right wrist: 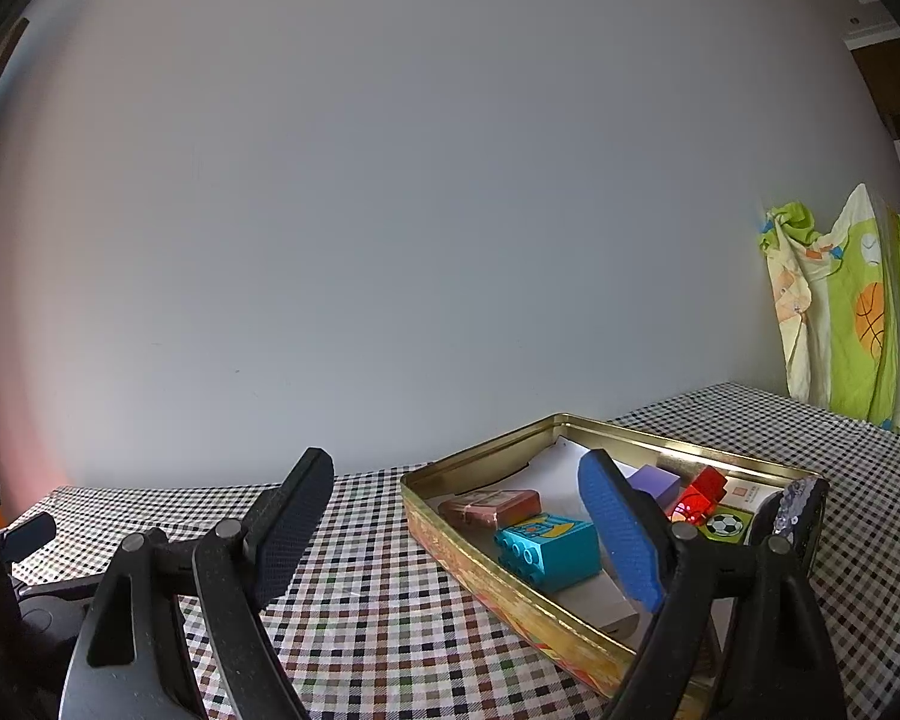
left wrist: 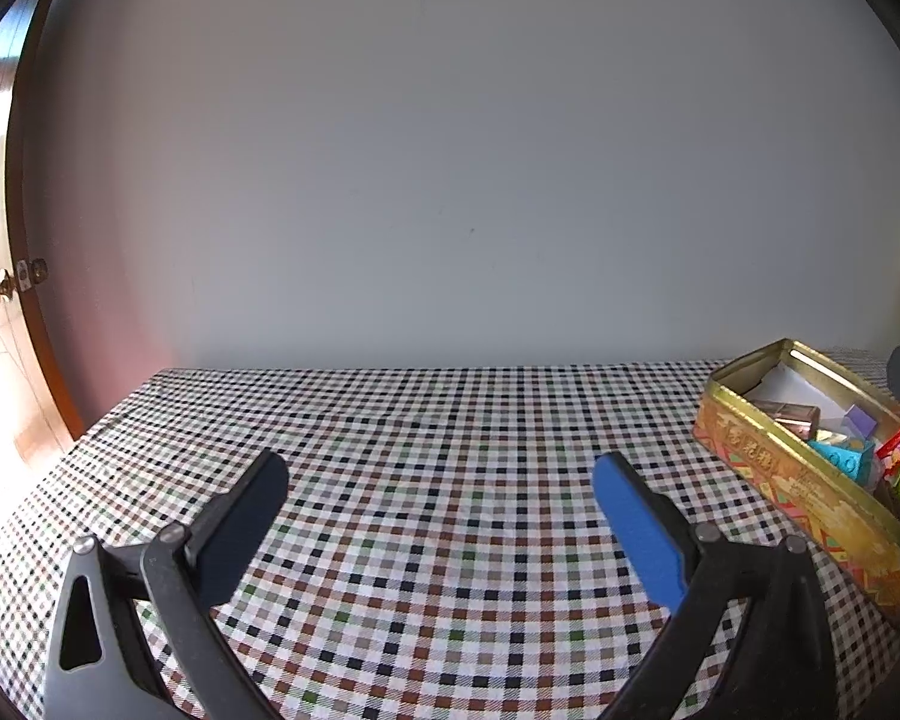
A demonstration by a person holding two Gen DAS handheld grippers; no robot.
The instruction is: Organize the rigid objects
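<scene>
A plain grey wall fills the far side of both views, and in front of it runs the bench, covered with a checked cloth that lies bare across its whole left and middle part. On the right of the bench stands an open gold tin, set at a slant so that one long side faces the near edge; it seems to serve as the collecting box, since the hard things are already gathered in it. Inside the tin lie a sheet of white paper, a teal toy brick toward the near side, a brown flat packet just left of it, a purple block and a red brick farther back, and a small card with a football on it. The sorting looks close to done, with nothing loose on the cloth in view. The left hand-held gripper hovers over the bare cloth, tilted a little downward, its jaws spread wide and holding nothing. The right hand-held gripper sits nearly level beside the tin, its jaws likewise wide apart and empty, the blue finger showing in front of the tin.
</scene>
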